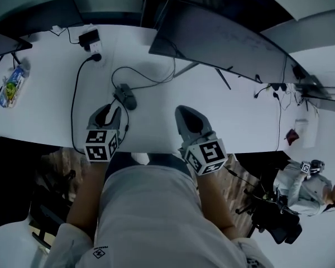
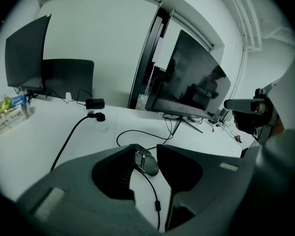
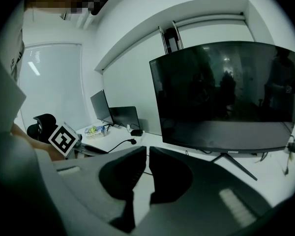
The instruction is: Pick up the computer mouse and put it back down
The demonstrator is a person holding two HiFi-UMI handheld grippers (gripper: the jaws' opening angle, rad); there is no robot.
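The dark computer mouse [image 1: 126, 97] lies on the white desk [image 1: 50, 110], with its cable trailing back toward the desk's front edge. My left gripper [image 1: 113, 111] is just short of it, pointing down at it. In the left gripper view the mouse [image 2: 147, 164] shows through the gap of the left gripper [image 2: 146, 149], beyond the tips; the jaws stand apart and do not touch it. My right gripper [image 1: 185, 113] hovers over bare desk to the right of the mouse. The right gripper [image 3: 147, 150] has its jaws nearly together with nothing between them.
A large dark monitor [image 1: 223, 43] on a stand fills the back right. A black plug and its cable [image 1: 95, 57] and a snack packet [image 1: 11, 85] lie at the left. A second cable loops [image 1: 151, 80] behind the mouse. Another person [image 1: 307, 186] is at the far right.
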